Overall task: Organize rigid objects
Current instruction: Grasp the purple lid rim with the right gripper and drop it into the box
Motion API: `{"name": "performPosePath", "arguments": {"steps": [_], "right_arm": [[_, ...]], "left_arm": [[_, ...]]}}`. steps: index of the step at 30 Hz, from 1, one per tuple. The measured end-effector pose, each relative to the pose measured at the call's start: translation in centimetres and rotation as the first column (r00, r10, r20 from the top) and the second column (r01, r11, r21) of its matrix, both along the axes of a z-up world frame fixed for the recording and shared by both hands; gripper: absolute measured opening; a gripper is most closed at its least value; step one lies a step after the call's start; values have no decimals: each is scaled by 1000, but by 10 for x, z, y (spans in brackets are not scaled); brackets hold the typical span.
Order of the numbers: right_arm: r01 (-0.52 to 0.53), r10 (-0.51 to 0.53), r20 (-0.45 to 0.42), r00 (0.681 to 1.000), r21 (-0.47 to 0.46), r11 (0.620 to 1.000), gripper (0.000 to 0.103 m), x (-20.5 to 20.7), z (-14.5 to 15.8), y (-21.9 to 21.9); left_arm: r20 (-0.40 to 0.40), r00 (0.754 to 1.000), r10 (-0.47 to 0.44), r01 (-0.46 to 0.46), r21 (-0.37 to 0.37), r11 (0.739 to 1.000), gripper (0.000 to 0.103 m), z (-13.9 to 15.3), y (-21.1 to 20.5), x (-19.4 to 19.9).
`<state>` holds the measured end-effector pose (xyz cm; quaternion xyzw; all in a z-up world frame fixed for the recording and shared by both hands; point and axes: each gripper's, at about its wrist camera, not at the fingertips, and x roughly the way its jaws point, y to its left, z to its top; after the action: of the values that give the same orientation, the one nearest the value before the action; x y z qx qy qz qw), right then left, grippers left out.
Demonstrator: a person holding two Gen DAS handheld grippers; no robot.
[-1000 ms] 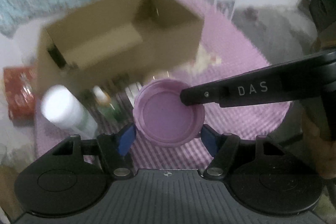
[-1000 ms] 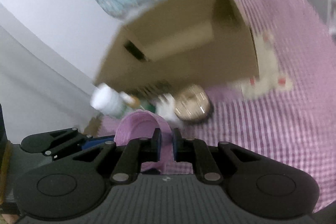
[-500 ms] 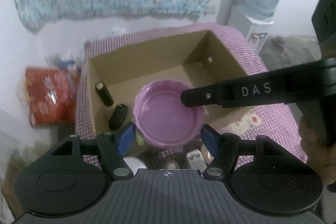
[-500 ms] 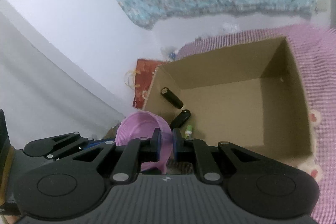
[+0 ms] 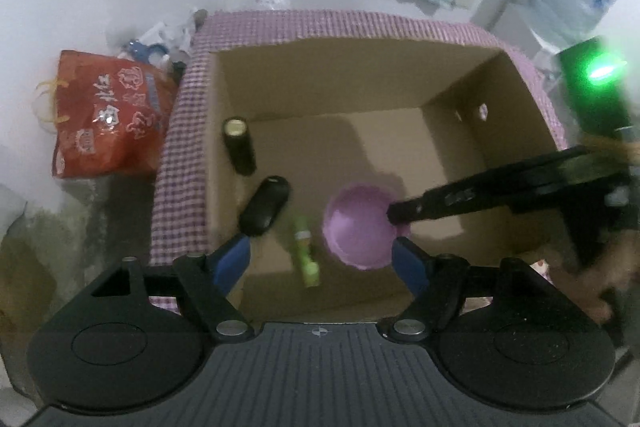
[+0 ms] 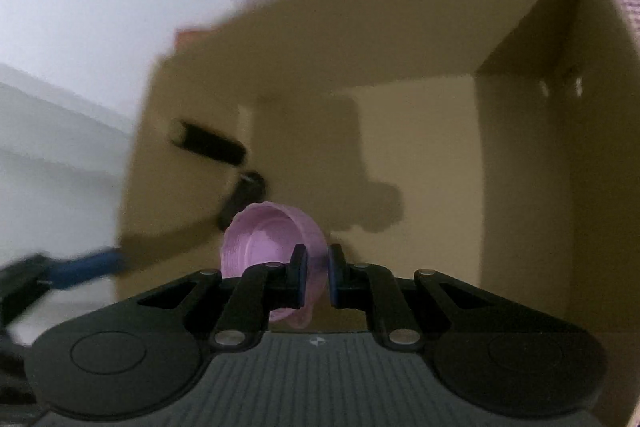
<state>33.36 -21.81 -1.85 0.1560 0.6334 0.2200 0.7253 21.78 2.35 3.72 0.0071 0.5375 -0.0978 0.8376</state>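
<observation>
The right gripper point(image 6: 317, 269) pinches the rim of one purple lid point(image 5: 360, 227) inside the cardboard box point(image 5: 520, 131). The left gripper point(image 5: 322, 261) is empty, its jaws opening wide. Three items lie at the box's left: one black cylinder point(image 5: 239, 146), one black fob point(image 5: 265, 205), one green tube point(image 5: 306, 255).

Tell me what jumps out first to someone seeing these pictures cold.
The purple lid stands out, pinched by its rim in the right gripper inside the open cardboard box. On the box floor to its left lie a lime-green tube, a black oval case and a dark cylinder. Outside the box's left wall sits a bright red bag.
</observation>
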Motion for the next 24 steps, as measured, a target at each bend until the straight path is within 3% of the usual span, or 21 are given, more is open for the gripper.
{"name": "performPosePath", "arguments": {"steps": [6,11,17,24], "right_arm": [[-135,126,-80,989,-111,985,11,3,-21,38],[-173,165,-89,982,-96,980,15,5,-22,65],[-71,71,-13,997,-29,997,37,-4,7,45],[81,-103,126,987,164,983,38,-70,78,-31]], "left_arm": [[73,997,36,-33,-38,999,80,27,27,-21],[124,991,48,-43,-42,998,82,40,42,-46],[151,987,51,-43,-51,998,82,46,52,-77],[147,989,34,-28,-43,999,83,38,57,-115]]}}
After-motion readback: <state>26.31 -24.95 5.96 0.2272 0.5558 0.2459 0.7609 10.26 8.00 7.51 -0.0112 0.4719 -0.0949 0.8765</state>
